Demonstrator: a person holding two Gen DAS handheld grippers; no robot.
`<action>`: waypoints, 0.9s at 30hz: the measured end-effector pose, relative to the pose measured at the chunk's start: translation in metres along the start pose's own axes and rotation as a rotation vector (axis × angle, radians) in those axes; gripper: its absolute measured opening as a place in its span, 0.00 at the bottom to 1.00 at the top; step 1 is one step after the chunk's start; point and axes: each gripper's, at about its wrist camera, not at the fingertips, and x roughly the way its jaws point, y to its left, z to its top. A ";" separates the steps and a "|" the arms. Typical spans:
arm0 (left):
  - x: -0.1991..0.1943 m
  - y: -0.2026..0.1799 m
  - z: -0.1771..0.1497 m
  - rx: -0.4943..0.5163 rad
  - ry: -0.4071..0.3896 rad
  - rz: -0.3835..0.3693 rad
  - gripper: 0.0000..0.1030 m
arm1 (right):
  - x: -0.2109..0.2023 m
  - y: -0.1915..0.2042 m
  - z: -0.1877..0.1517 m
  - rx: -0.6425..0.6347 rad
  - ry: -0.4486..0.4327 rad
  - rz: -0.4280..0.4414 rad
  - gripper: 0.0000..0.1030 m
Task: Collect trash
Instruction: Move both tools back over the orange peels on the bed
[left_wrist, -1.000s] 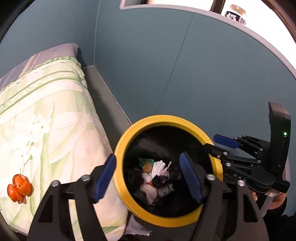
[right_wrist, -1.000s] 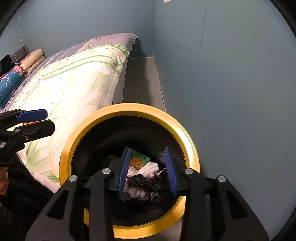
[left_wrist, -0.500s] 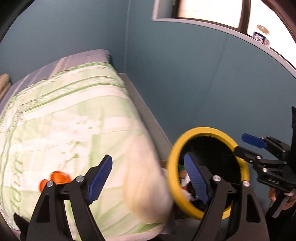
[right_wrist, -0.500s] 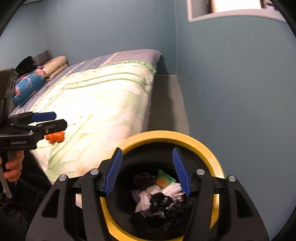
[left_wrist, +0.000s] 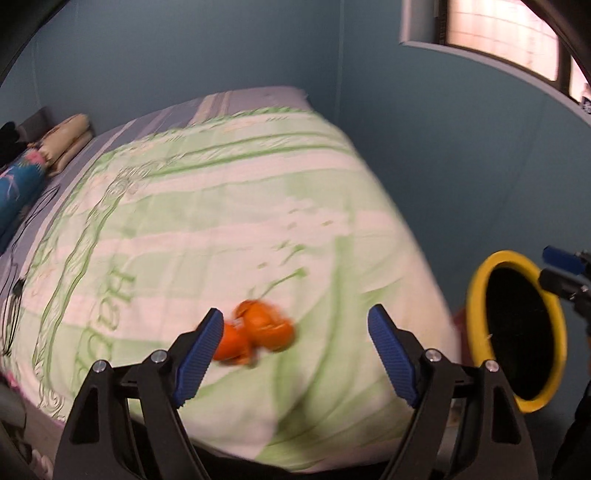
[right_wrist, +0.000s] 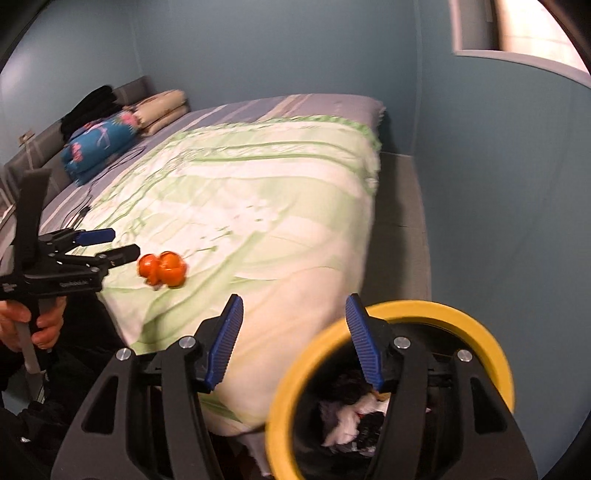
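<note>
Orange peel (left_wrist: 255, 336) lies on the green-and-white quilt (left_wrist: 221, 229) near the bed's front edge; it also shows in the right wrist view (right_wrist: 162, 274). My left gripper (left_wrist: 295, 354) is open and empty, its jaws wide on either side of the peel, just short of it. The yellow-rimmed black trash bin (right_wrist: 391, 391) stands beside the bed at the right, holding white and black trash (right_wrist: 351, 417). My right gripper (right_wrist: 295, 343) is open and empty above the bin's left rim. The bin also shows in the left wrist view (left_wrist: 517, 336).
Folded blankets and pillows (right_wrist: 110, 136) lie at the head of the bed. A thin black cable (left_wrist: 14, 288) trails over the quilt's left side. Blue walls close in on the right, with a window ledge (left_wrist: 480, 59) above. A grey strip (right_wrist: 402, 206) runs between bed and wall.
Both grippers swung left from the bin toward the bed. The left gripper now frames the orange peel. The right gripper opened wider and rose off the bin.
</note>
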 end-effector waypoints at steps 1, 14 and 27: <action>0.003 0.009 -0.004 -0.010 0.012 0.010 0.75 | 0.005 0.008 0.003 -0.018 0.006 0.009 0.53; 0.045 0.071 -0.039 -0.126 0.122 0.029 0.75 | 0.099 0.099 0.038 -0.179 0.159 0.166 0.53; 0.081 0.093 -0.035 -0.138 0.187 0.038 0.75 | 0.172 0.130 0.045 -0.253 0.345 0.242 0.48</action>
